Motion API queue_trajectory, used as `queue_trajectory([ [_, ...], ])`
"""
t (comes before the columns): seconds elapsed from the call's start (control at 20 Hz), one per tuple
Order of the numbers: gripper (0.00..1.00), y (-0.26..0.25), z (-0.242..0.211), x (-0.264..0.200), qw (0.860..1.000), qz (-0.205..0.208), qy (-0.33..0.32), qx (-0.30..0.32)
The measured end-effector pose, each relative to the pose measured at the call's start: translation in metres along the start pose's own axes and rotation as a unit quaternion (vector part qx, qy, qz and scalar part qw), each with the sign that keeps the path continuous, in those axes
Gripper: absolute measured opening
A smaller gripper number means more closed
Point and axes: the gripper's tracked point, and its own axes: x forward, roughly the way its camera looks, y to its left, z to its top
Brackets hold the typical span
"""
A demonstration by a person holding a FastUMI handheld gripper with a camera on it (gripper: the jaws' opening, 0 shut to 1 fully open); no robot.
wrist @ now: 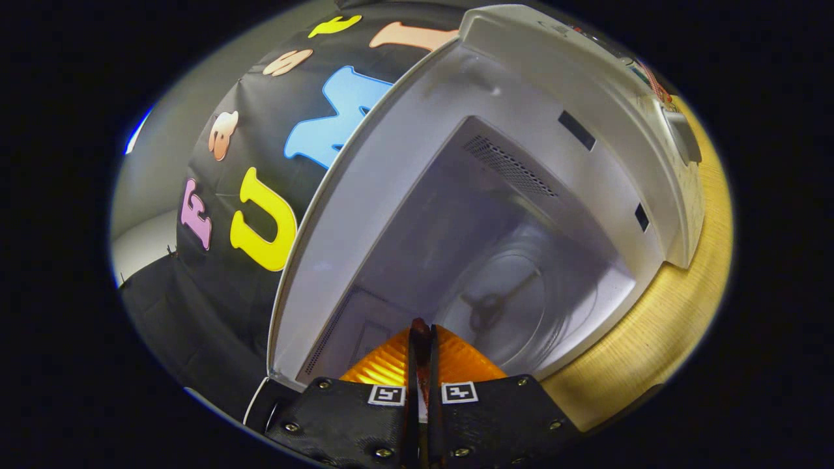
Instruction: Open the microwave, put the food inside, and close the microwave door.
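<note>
Gripper view: microwave open on worktop, cavity empty, turntable bare. Tongs clamped together on orange ridged food, at cavity mouth. Opening done; placing food, closing door left.

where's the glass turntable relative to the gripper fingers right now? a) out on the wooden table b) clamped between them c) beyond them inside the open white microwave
c: the round glass turntable lies on the floor of the open white microwave, beyond the gripper, whose fingers are nearly closed around a thin dark piece by an orange ribbed item.
</note>
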Motion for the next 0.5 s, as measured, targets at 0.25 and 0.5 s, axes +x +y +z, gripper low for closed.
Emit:
queue_trajectory([
  [0.25,0.06,-0.014,0.011,0.031,0.998,-0.015,-0.053,-0.017],
  [0.5,0.10,-0.029,0.027,0.045,0.993,-0.029,-0.098,-0.053],
])
